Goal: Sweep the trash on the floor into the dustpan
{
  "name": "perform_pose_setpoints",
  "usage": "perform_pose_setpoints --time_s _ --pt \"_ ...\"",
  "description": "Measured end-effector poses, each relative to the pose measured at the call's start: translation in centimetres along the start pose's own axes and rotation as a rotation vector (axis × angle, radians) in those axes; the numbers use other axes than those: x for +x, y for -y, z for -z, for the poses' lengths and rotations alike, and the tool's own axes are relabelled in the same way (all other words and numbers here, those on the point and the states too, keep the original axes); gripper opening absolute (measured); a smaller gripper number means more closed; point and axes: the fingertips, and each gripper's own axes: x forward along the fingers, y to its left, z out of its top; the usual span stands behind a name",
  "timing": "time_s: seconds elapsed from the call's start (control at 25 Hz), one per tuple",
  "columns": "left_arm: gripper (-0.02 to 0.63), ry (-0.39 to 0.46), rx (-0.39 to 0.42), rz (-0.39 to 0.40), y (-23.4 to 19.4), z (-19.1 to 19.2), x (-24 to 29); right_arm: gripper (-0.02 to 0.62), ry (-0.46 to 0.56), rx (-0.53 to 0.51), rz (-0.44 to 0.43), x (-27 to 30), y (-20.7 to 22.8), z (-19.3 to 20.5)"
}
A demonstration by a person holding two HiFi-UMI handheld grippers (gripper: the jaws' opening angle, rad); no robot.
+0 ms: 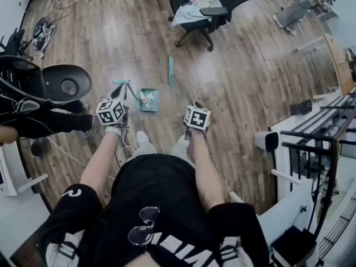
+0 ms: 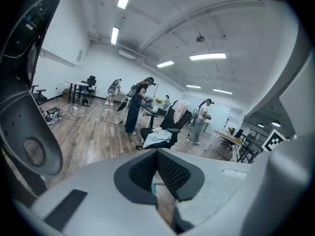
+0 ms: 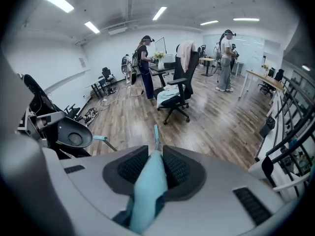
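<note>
On wood flr (image 1: 250, 88), dustpan (image 1: 151, 100), broom (image 1: 171, 71), ofc chair (image 1: 214, 7)

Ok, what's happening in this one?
A person stands on the wooden floor with a tool in each hand. The right tool is shut on the teal broom handle, the broom head resting on the floor ahead. The left tool grips the thin rod of the dustpan handle; the dustpan sits on the floor by the feet, with a small pale bit seemingly in it.
</note>
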Motion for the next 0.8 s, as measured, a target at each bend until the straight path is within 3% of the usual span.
perform_pose_setpoints --time_s 0.36,0.56,0.8 --pt "-0.002 0.015 0.088 0.081 8.9 -1.7 2.3 0.084 0.035 0.039 -0.010 -2.7 5.9 -1.6" --pt "-0.002 0.004 0.098 0.093 11.7 -1.1 3.3 0.084 0.023 0.093 -0.042 -3.1 7.9 -1.3" --pt "-0.002 -0.017 0.108 0.101 14.1 -0.1 4.4 0.084 0.024 0.088 -0.014 -3.2 11.1 -1.0"
